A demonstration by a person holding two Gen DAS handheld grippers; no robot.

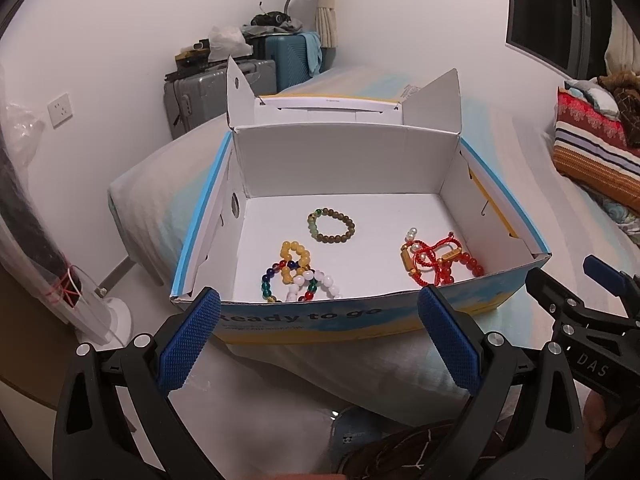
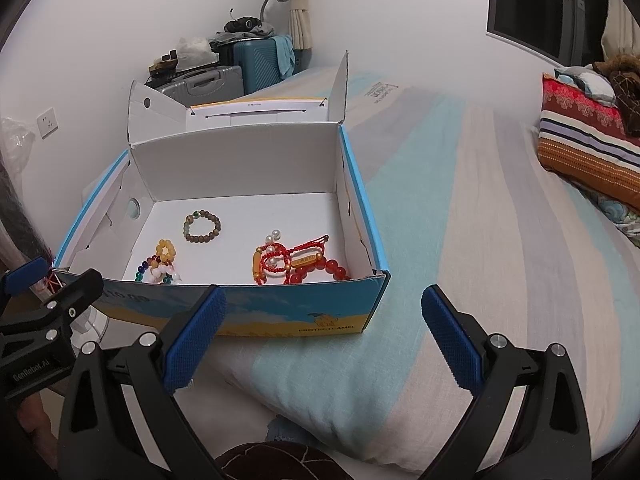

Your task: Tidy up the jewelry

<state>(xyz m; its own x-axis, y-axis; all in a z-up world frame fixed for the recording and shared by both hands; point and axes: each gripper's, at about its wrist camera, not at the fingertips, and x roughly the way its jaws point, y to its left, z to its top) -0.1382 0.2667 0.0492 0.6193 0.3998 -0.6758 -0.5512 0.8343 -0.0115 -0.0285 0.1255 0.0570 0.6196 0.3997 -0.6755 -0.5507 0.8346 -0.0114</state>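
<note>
Both claws hang spread & empty just short of the near wall of the open white-lined cardboard box w/ blue-and-yellow printed sides (image 1: pixel 304 322), which sits on the striped pale blue bed (image 2: pixel 460 208). All the jewelry is already inside, on the box floor: a brown wooden-bead bracelet (image 1: pixel 331 225) lies alone, straight ahead of the left claw (image 1: pixel 320 344) & farthest in; a heap of yellow, white and multicolour glass-bead bracelets (image 1: pixel 298 274) sits ahead & slightly left of that claw's centre, tight behind the near wall; a tangle of red cord bracelets w/ gold tubes, pearls and red beads (image 1: pixel 434 260) sits ahead toward its right finger, long axis running roughly left-right along the near wall. From the right claw (image 2: pixel 322 342) everything lies ahead-left: the red tangle is nearest, just past the wall above its left finger, the bead heap well off to its left. So the right claw looks nearer the red tangle, the left claw nearer the bead heap & wooden loop. Any pick prob means clearing the near wall first, then dropping in; overlapped strands in both heaps could drag neighbours along
</note>
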